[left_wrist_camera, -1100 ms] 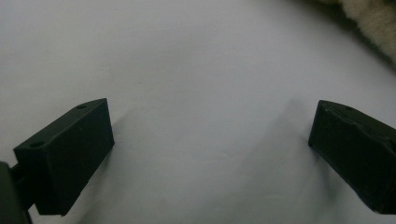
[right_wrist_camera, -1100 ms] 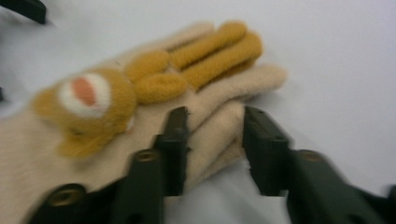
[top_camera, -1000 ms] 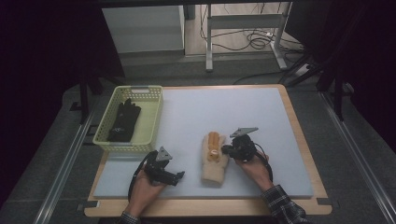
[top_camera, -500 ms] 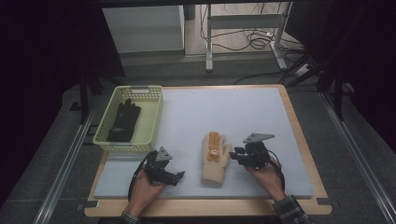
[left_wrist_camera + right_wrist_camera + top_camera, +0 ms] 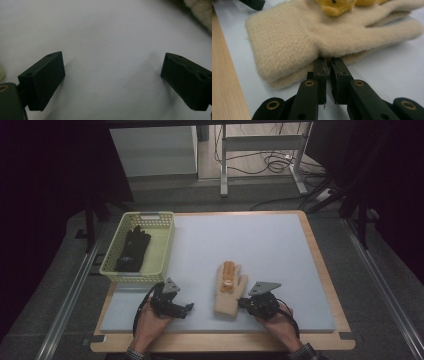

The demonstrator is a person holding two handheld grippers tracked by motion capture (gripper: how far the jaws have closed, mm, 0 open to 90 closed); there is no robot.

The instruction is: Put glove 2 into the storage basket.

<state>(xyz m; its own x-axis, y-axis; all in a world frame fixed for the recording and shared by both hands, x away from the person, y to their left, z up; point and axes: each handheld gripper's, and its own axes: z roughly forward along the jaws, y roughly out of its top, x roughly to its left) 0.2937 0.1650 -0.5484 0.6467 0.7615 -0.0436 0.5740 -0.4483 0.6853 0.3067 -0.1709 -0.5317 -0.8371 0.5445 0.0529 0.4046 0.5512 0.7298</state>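
Observation:
A beige knitted glove with an orange plush figure on it lies flat on the pale mat, fingers pointing away. My right gripper sits at the glove's near right side by the cuff. In the right gripper view its jaws have just been closing, and my right gripper now pinches the edge of the glove. My left gripper rests on the mat left of the glove. In the left gripper view my left gripper is open, its jaws just closed slightly over bare mat.
A yellow-green basket stands at the mat's left rear with a black glove inside. The wooden table edge frames the mat. Behind the table are metal legs and cables on the floor.
My right gripper has moved from the glove's far right side toward the person, down to the cuff. The glove now lies spread flat. The left hand stayed put.

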